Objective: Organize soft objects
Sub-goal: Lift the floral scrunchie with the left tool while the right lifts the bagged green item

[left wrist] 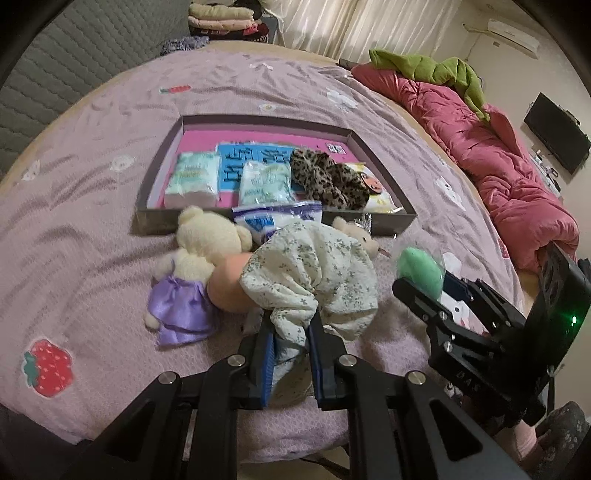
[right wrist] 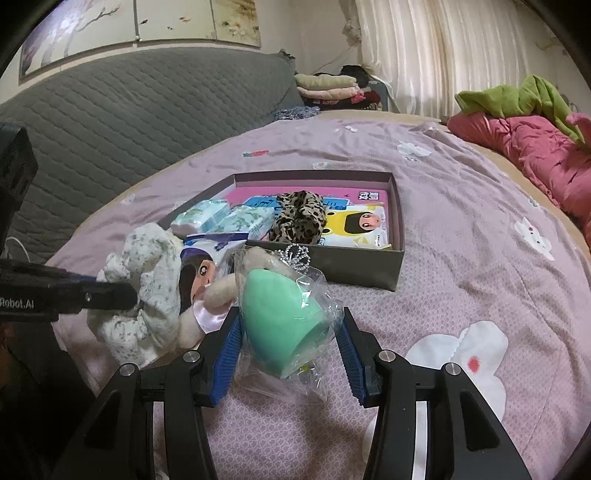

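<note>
My left gripper [left wrist: 290, 325] is shut on the floral cloth [left wrist: 310, 273] of a doll, held just above the bed in front of the grey box [left wrist: 162, 218]. A cream teddy in a purple dress [left wrist: 195, 258] lies at its left. My right gripper [right wrist: 290, 325] is closed around a green sponge in a clear bag [right wrist: 284, 314], also seen in the left wrist view [left wrist: 421, 269]. The box [right wrist: 369, 266] holds tissue packs [left wrist: 192, 181], a leopard-print scrunchie [left wrist: 328, 181] and a yellow packet [right wrist: 365, 225]. A small bear with a tiara [right wrist: 291, 254] lies behind the sponge.
A pink quilt [left wrist: 498, 166] with a green cloth [left wrist: 439, 70] lies along the bed's right side. Folded clothes [left wrist: 225, 22] are stacked at the far end. A grey quilted headboard [right wrist: 129, 122] runs along the left. A blue-white packet [left wrist: 273, 218] leans on the box front.
</note>
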